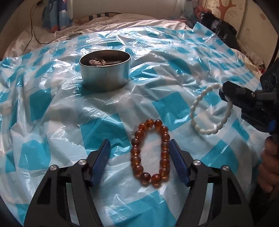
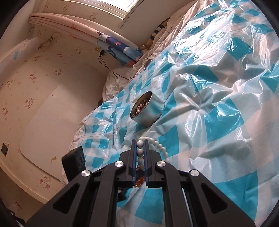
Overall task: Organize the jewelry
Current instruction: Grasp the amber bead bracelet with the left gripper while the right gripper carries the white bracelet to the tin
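An amber bead bracelet lies flat on the blue-and-white checked plastic sheet. My left gripper is open around it: the right pad is close beside the beads and the left pad stands well clear. My right gripper is shut on a white oval-bead bracelet, which hangs as a loop with its lower part on the sheet. In the right wrist view the white bracelet is pinched between that gripper's pads. A round metal tin holds some jewelry.
The sheet covers a rumpled bed. A black cable and a folded blue patterned cloth lie at the far left, and a black bag at the far right. A person's hand holds the right gripper. A wall borders the bed.
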A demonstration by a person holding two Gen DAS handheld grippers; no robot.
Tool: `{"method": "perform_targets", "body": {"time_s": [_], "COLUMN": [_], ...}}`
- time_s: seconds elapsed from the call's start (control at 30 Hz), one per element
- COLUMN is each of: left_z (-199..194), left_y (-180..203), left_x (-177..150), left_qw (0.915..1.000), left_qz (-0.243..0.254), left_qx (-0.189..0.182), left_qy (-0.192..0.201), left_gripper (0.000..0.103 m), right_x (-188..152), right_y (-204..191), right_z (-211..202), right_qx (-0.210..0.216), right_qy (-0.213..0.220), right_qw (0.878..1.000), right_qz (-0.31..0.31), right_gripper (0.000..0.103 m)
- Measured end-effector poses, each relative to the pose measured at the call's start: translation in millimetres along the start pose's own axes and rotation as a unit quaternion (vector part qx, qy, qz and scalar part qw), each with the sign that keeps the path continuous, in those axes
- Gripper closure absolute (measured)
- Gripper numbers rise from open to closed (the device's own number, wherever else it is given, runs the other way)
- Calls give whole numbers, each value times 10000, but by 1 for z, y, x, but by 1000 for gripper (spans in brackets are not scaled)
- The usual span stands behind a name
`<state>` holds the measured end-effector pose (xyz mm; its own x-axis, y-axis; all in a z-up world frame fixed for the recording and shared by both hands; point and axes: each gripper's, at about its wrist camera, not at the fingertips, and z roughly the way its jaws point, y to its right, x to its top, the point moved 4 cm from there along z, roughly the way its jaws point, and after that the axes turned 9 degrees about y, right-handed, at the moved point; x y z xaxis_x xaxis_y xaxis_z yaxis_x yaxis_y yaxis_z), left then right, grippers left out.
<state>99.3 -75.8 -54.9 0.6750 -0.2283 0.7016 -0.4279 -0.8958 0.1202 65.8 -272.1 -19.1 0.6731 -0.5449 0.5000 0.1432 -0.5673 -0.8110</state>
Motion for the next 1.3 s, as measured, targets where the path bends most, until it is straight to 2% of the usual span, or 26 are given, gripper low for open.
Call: {"method": "perform_targets", "body": {"time_s": [0.03,0.1,0.17,0.23,0.33,0.5,0.63,0.77,1.03,1.17,1.3], "left_z": [0,-4,-9,-17,-40,-67,-80,-77,-55,-43,-32], "left_y": [0,-4,-7,-9,-12,-13,-24,-34,-28,-28,-35], "left_x": [0,0,1,5,19,45,68,85,106,124,143], "left_qw": [10000,9997,9988,9982,9947,9893,9824,9812,9819,9810,9801], "left_qz": [-30,-161,-349,-440,-559,-356,-342,-331,47,122,5], "left_qx": [-55,-185,-348,-361,-516,-376,-268,-185,8,-27,-219], "left_qy": [-47,-14,37,192,693,1363,1815,1893,1896,1934,1973], "left_gripper": [85,93,93,93,93,93,93,93,93,93,93], "right_x": [0,0,-2,-1,3,14,36,60,86,98,101], "right_y": [-1,-2,-5,-7,-13,-22,-34,-42,-37,-30,-21], "right_z": [1,2,2,1,-2,1,9,29,78,94,102], "right_qx": [33,118,211,430,806,1451,1765,1741,1758,1774,1665], "right_qy": [-16,-38,-43,-7,79,171,263,182,-79,-50,-51], "right_qw": [10000,9999,9997,9989,9963,9870,9814,9831,9832,9826,9842], "right_qz": [18,43,77,183,304,667,714,536,479,557,603], "right_gripper": [95,95,95,95,95,95,95,95,95,95,94]}}
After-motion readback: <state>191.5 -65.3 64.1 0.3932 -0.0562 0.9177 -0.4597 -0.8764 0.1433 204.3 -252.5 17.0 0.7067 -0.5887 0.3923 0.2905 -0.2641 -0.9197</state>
